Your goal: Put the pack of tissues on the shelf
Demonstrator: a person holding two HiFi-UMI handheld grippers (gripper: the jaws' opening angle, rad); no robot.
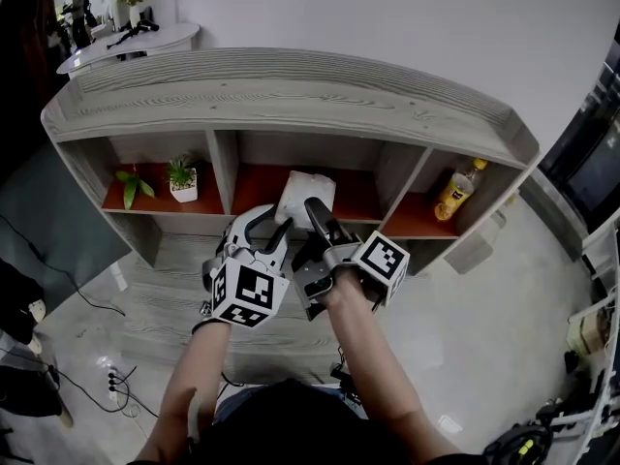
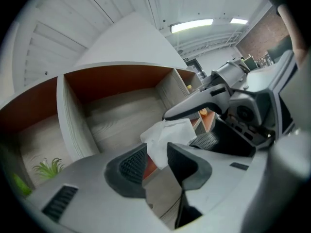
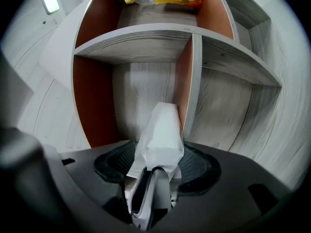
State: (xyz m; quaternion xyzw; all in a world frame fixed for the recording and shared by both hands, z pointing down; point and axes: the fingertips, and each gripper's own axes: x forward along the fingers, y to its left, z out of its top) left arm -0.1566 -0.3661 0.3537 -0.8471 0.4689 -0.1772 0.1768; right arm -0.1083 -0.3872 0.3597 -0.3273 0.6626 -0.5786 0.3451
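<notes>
Right tongs pinching tissue pack before shelf middle bay, left tongs spread alongside, forearms extended

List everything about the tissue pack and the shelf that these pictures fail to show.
- Pack of tissues: whether its lower end rests on the shelf. In the head view the left gripper and right gripper cover it; in the right gripper view that gripper's fingers cover it.
- Bottle: label print too small in both views.
- Items on the far table: too small, head view.
</notes>
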